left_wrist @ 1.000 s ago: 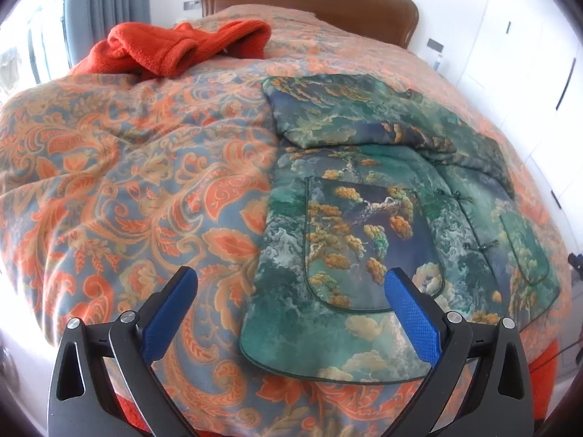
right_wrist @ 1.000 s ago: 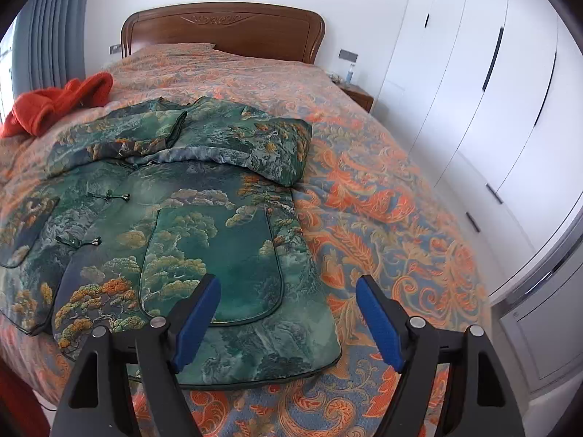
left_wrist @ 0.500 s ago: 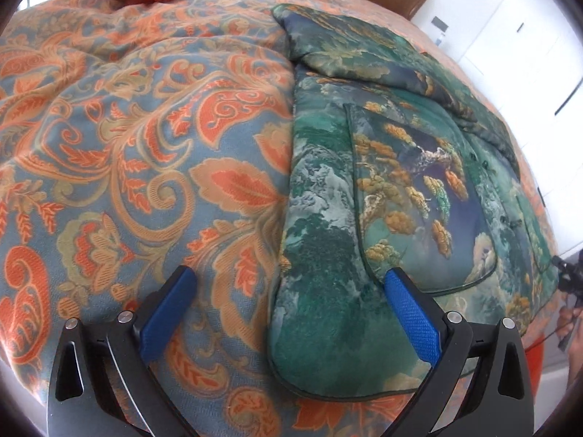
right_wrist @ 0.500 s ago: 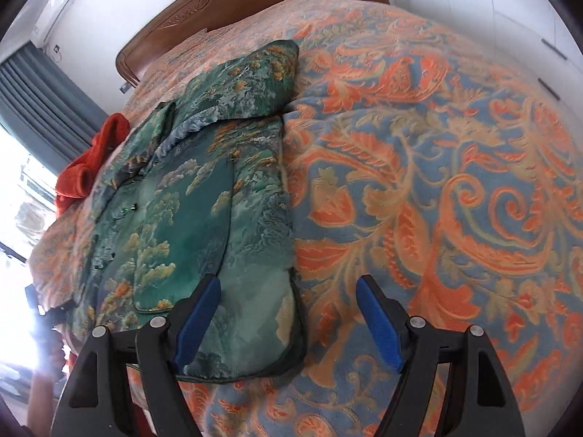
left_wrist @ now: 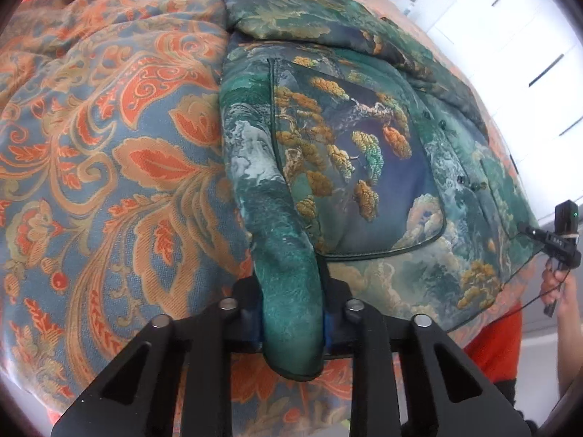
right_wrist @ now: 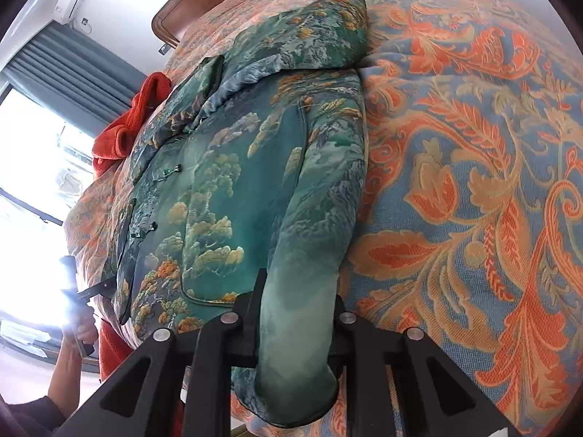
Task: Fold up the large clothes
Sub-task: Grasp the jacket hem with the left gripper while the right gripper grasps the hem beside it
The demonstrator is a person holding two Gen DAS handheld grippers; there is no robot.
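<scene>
A large green padded jacket [left_wrist: 349,167] with a tree and cloud print lies flat on the bed, sleeves folded across its top. My left gripper [left_wrist: 291,313] is shut on the jacket's near left hem corner, the cloth bunched between the jaws. My right gripper [right_wrist: 297,324] is shut on the near right hem corner of the jacket [right_wrist: 255,182]. The other gripper shows far off in each view: the right one at the right edge of the left wrist view [left_wrist: 557,244], the left one at the left edge of the right wrist view [right_wrist: 78,291].
The bed is covered by an orange and blue paisley quilt [left_wrist: 109,153], also seen in the right wrist view [right_wrist: 473,182]. A red fleece garment [right_wrist: 127,127] lies near the wooden headboard [right_wrist: 189,7]. White wardrobe doors [left_wrist: 510,36] stand to the right.
Both grippers came down to the jacket's near hem and closed, each taking hold of one corner. A second ago both were open above the bed.
</scene>
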